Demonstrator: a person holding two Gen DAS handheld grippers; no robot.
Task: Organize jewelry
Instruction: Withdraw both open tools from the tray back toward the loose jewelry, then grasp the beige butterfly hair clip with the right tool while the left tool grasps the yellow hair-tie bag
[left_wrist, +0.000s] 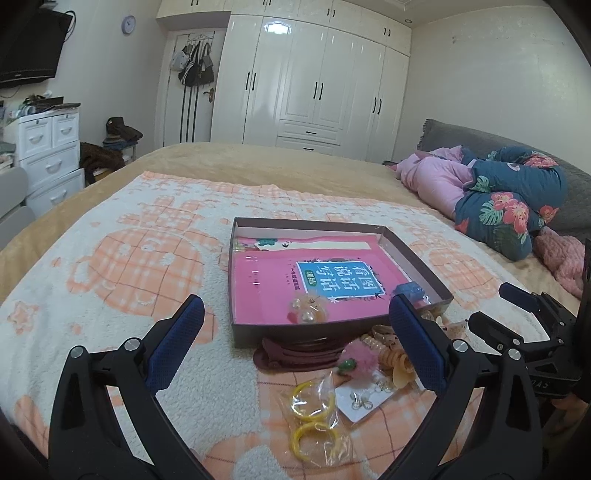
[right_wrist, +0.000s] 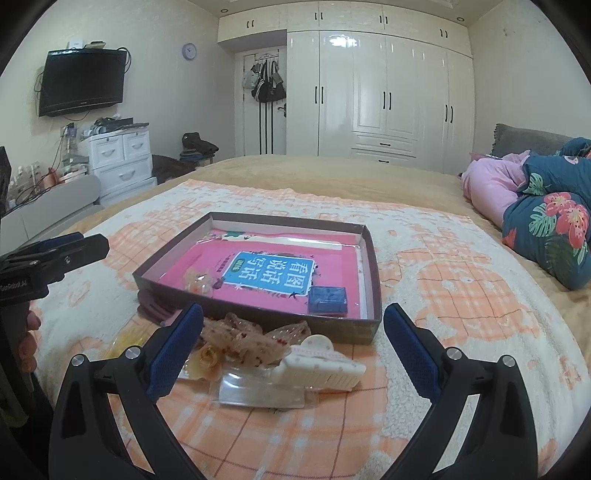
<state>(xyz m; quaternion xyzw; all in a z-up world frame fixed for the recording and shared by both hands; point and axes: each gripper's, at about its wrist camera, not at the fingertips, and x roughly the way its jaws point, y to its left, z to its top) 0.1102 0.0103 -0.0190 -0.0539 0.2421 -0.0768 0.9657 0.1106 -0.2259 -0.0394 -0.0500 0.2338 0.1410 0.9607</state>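
Observation:
A shallow brown box (left_wrist: 413, 254) (right_wrist: 373, 321) with a pink book inside sits on the blanket. In it lie a pearl hair piece (left_wrist: 308, 308) (right_wrist: 199, 282) and a small blue box (right_wrist: 327, 300) (left_wrist: 410, 290). In front of it lies loose jewelry: yellow hoops in a clear bag (left_wrist: 314, 417), an earring card (left_wrist: 365, 400), a pink pom-pom (left_wrist: 356, 356), a maroon clip (left_wrist: 291, 356), a cream claw clip (right_wrist: 321, 363) and a lace bow (right_wrist: 251, 339). My left gripper (left_wrist: 295, 332) is open above the pile. My right gripper (right_wrist: 293, 338) is open over the clips.
The bed carries a white and orange blanket (left_wrist: 110, 258), with pink and floral bedding (left_wrist: 509, 199) at the right. A white wardrobe (right_wrist: 388, 92), a drawer unit (right_wrist: 118, 158) and a wall television (right_wrist: 81, 81) stand beyond the bed.

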